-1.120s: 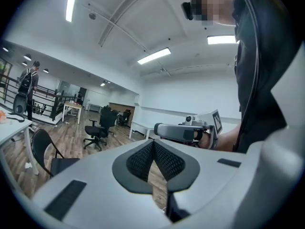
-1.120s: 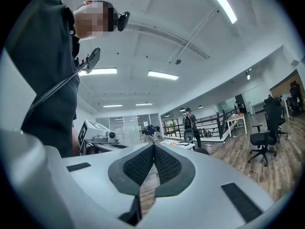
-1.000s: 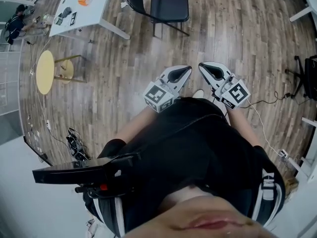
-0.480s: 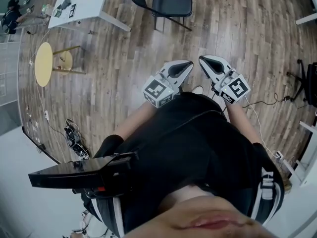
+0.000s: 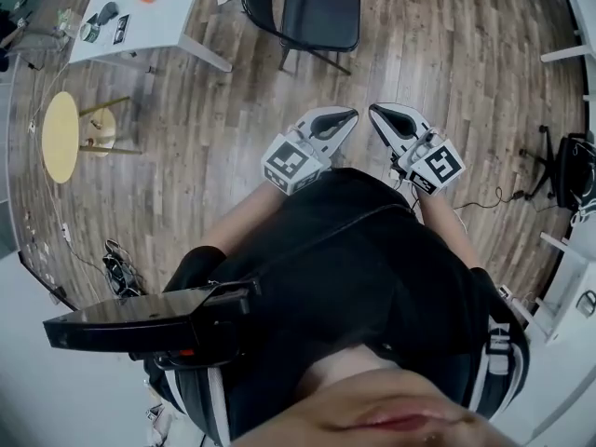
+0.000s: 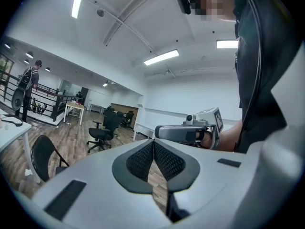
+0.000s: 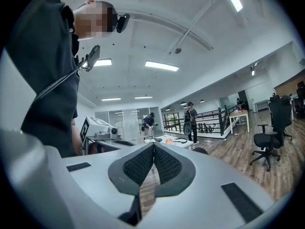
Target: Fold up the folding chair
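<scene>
The black folding chair (image 5: 321,17) stands unfolded on the wooden floor at the top of the head view, well ahead of both grippers. My left gripper (image 5: 353,114) and right gripper (image 5: 373,110) are held level side by side in front of the person's body, tips nearly meeting, both shut with nothing in them. In the left gripper view the shut jaws (image 6: 153,141) show the chair's back (image 6: 40,155) far off at the left. In the right gripper view the pads (image 7: 153,145) are pressed together, and the chair's dark top (image 7: 200,150) peeks over the right jaw.
A white table (image 5: 177,31) with small items stands left of the chair, a round yellow stool (image 5: 59,136) further left. A black office chair (image 5: 568,161) and cables lie at the right. White table legs (image 5: 557,17) stand at the top right. People stand far off (image 7: 191,119).
The person has stepped towards the chair, which now lies lower and nearer in the head view. Both grippers travelled along with the body and stayed shut.
</scene>
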Tool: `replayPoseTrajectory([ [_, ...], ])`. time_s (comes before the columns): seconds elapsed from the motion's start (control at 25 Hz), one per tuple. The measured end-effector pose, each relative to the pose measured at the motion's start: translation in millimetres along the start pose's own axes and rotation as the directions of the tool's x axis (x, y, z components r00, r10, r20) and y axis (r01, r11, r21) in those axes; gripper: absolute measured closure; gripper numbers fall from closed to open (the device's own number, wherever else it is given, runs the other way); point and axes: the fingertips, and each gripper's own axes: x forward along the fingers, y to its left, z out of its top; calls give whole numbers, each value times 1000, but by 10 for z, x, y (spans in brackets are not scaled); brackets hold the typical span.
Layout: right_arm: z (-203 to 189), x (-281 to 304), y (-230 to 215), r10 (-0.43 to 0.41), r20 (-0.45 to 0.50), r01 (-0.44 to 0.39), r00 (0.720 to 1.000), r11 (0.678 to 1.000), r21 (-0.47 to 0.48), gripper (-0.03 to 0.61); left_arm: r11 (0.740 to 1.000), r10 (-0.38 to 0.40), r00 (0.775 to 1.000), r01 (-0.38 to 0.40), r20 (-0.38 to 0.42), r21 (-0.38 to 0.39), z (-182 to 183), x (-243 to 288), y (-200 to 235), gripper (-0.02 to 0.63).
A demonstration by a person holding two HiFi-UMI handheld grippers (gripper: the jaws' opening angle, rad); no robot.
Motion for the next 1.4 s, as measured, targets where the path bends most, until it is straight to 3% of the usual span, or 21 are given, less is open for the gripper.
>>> replayPoseTrajectory([
  [0.2,26,575,-205,-22,-21,22,1000,1000,0,568,1000,3,1000,-3,2,0,100,-134,631,607],
  [0.44,21,1081,-295,-44,-60,43,997,999,-24,568,998,6,1000,-5,-27,56,115,-368,1194,607],
  [0.84,12,1506,-532,-23,-75,23,997,1000,-1,568,999,47,999,-46,-21,29,115,-388,1691,607],
  [1.08,13,1685,-847,11,-63,-11,998,1000,-6,568,996,80,996,-79,-34,44,145,-223,1957,607],
  [1.4,134,1804,-1611,49,-45,-49,998,999,11,568,991,133,990,-131,-46,30,369,368,2411,607],
])
